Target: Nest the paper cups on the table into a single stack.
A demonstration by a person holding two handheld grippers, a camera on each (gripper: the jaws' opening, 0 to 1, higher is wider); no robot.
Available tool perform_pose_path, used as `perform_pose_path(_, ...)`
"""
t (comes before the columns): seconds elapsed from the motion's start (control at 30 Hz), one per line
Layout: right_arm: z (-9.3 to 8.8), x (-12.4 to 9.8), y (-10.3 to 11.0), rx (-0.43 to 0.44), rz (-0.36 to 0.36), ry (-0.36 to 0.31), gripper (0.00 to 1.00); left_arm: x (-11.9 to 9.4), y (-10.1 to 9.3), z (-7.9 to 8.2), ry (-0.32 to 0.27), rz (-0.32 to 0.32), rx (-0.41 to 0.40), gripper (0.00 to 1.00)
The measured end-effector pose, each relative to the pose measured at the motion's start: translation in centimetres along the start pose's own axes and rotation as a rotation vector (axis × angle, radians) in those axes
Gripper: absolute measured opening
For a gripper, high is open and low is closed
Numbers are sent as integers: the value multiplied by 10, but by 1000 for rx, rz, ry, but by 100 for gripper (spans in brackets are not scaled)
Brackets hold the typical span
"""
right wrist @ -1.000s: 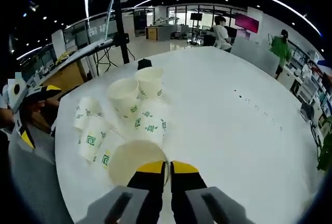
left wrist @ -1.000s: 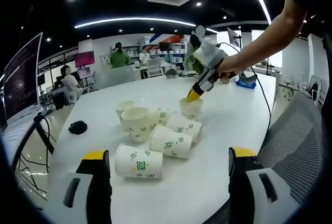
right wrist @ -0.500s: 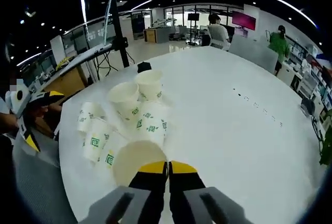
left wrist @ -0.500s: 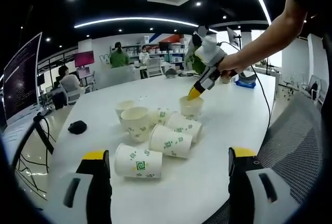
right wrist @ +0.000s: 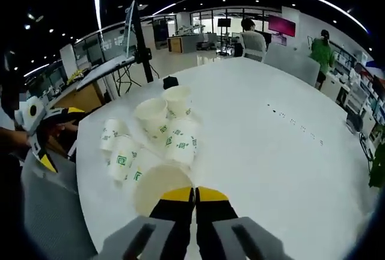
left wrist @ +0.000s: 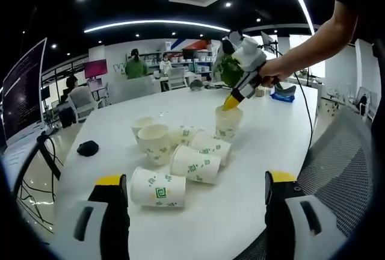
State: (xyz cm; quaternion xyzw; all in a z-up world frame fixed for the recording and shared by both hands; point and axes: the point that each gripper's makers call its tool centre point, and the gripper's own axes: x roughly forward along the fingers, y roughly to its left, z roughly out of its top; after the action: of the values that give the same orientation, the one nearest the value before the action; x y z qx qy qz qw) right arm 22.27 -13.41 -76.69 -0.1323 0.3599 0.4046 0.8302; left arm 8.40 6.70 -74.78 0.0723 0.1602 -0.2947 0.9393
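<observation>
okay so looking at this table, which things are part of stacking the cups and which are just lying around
Part of the job:
- held cup, pinched at the rim by the right gripper
- loose paper cups, some lying, some upright
- left gripper, jaws apart, holding nothing

Just lying about:
- small black object on the white table
- mesh chair

Table (left wrist: 252,170): carries all the cups.
Cup cluster (left wrist: 180,151): mid-table, ahead of the left gripper (left wrist: 195,212).
Upright cups (left wrist: 154,142): at the cluster's left, with the lying cups (left wrist: 195,164) just beside them to the right.
Single lying cup (left wrist: 157,188): nearest the left gripper.
Held cup (left wrist: 227,121): at the cluster's far right, rim between the right gripper (left wrist: 230,103) jaws.
Black object (left wrist: 88,147): left of the cluster, apart.
</observation>
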Motion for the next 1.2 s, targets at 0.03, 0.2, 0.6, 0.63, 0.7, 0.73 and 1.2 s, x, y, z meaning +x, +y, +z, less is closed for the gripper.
perform_pose_path(0.03,-1,-2,1,1,3,0,0,0,0,0,0,0,-1,94)
perform_pose_path(0.2,-4,-10,11,11,19,-1,0,0,0,0,-1,0,-2,94)
perform_pose_path(0.6,-12,-26,53,18,85,12,0,-1,0,0,-2,0,-3,94)
perform_pose_path(0.63,-12,-26,55,18,88,13,0,-1,0,0,-2,0,-3,94)
perform_pose_path(0.7,-14,-27,59,24,98,19,0,-1,0,0,-2,-1,-2,94)
perform_pose_path(0.73,-15,-26,59,25,102,20,0,-1,0,0,-1,-2,-2,94)
perform_pose_path(1.2,-27,-16,84,49,156,57,0,-1,1,0,-1,0,-6,94)
